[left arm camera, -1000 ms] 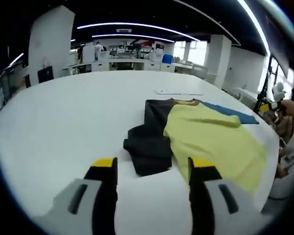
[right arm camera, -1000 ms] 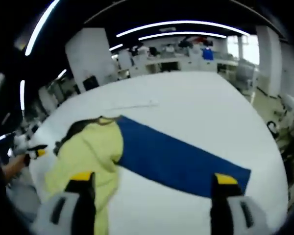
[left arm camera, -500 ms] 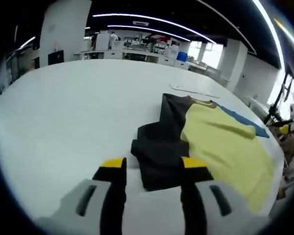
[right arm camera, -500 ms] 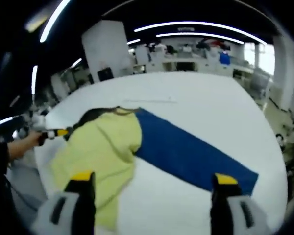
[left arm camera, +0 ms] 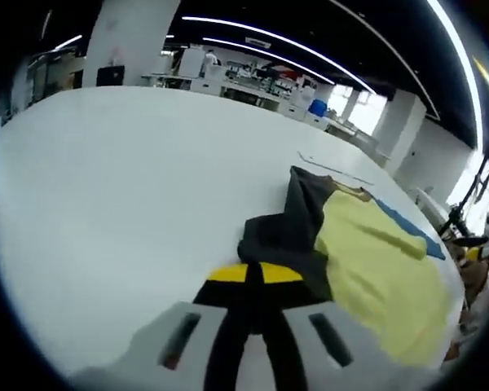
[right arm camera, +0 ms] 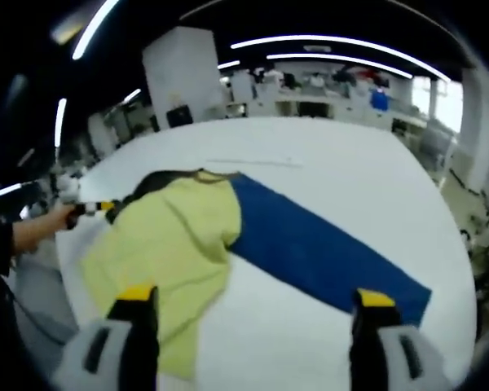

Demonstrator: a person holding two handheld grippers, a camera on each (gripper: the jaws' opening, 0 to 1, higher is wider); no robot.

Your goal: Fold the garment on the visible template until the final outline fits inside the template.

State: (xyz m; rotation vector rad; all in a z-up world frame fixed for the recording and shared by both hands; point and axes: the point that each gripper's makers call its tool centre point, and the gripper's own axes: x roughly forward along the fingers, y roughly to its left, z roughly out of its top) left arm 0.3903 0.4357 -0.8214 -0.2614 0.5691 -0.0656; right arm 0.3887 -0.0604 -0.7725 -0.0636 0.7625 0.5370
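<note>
The left gripper (left arm camera: 255, 273) has its yellow-tipped jaws pressed together at the near edge of the garment's (left arm camera: 354, 252) dark sleeve; whether cloth is pinched between them I cannot tell. The right gripper (right arm camera: 250, 298) is spread wide, hovering over the table (right arm camera: 334, 175) with one tip above the yellow cloth and the other past the near end of the blue strip (right arm camera: 326, 252). One garment (yellow body, dark sleeve and collar side) lies rumpled on the white table, partly covering the strip. Beyond is an office with ceiling light strips.
</note>
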